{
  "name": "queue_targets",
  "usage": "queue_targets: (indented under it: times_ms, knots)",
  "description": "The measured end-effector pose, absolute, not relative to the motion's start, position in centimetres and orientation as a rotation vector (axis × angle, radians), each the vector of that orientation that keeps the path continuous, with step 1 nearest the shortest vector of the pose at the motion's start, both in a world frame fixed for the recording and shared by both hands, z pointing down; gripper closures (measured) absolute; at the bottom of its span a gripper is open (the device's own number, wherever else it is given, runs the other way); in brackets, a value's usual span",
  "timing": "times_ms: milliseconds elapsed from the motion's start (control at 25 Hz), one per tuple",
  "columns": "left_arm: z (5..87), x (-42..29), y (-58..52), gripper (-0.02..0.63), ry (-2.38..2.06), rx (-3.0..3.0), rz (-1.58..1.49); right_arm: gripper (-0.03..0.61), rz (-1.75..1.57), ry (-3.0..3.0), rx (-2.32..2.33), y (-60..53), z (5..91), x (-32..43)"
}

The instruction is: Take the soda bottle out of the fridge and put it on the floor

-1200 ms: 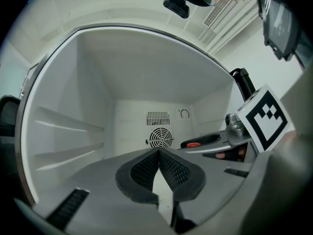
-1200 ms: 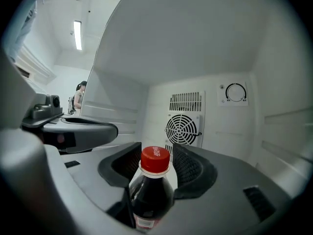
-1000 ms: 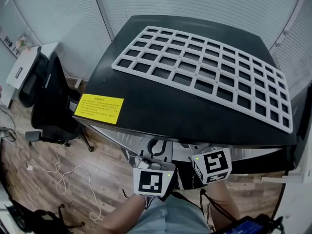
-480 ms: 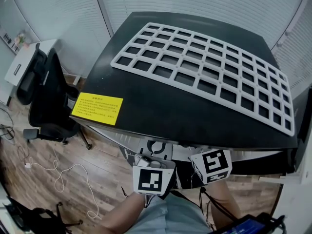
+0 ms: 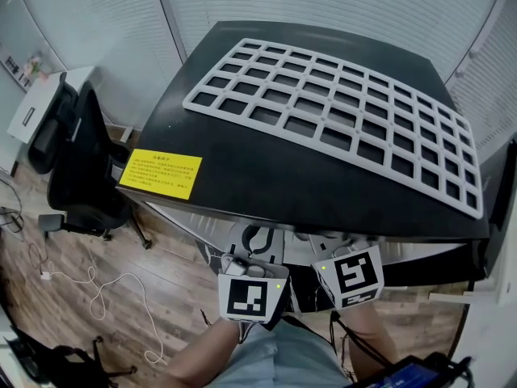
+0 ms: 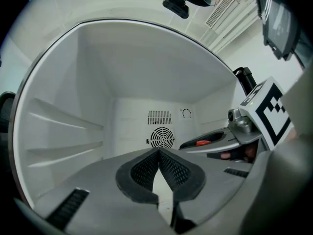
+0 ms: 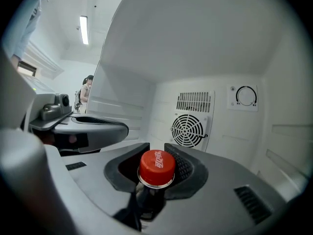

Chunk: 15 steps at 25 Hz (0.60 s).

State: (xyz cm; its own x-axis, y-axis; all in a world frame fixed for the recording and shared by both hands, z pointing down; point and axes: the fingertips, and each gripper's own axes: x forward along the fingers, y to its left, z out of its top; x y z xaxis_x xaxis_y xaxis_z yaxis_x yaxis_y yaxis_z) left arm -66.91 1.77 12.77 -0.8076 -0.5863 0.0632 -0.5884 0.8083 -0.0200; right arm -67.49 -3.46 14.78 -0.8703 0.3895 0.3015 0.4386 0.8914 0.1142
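Observation:
The soda bottle's red cap (image 7: 157,166) stands between the dark pads of my right gripper (image 7: 156,169) inside the white fridge. The jaws have just been closing, and the pads now press on the dark neck below the cap; the bottle's body is hidden. My left gripper (image 6: 159,152) is beside it at the fridge mouth, pointing level, its pads meeting at the tips with nothing between them. In the head view only the two marker cubes show, left (image 5: 250,297) and right (image 5: 350,275), below the fridge's black top (image 5: 266,168).
A white grid shelf (image 5: 339,111) lies on the fridge top, which has a yellow label (image 5: 160,175) at its front left corner. A fan grille (image 7: 188,129) and a dial (image 7: 246,96) sit on the back wall. A black office chair (image 5: 77,168) and a white cable (image 5: 105,293) are on the wooden floor to the left.
The head view has shifted slightly. Both marker cubes stay about where they were under the fridge's front edge.

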Motion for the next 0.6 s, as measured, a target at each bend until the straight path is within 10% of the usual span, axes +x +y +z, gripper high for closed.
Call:
queue_targets:
  times_ms: [600]
  knots:
    - [11.5, -59.0, 2.3, 0.601, -2.945, 0.988, 0.061, 0.476, -0.281, -2.892, -0.573, -3.2, 11.4, -59.1]
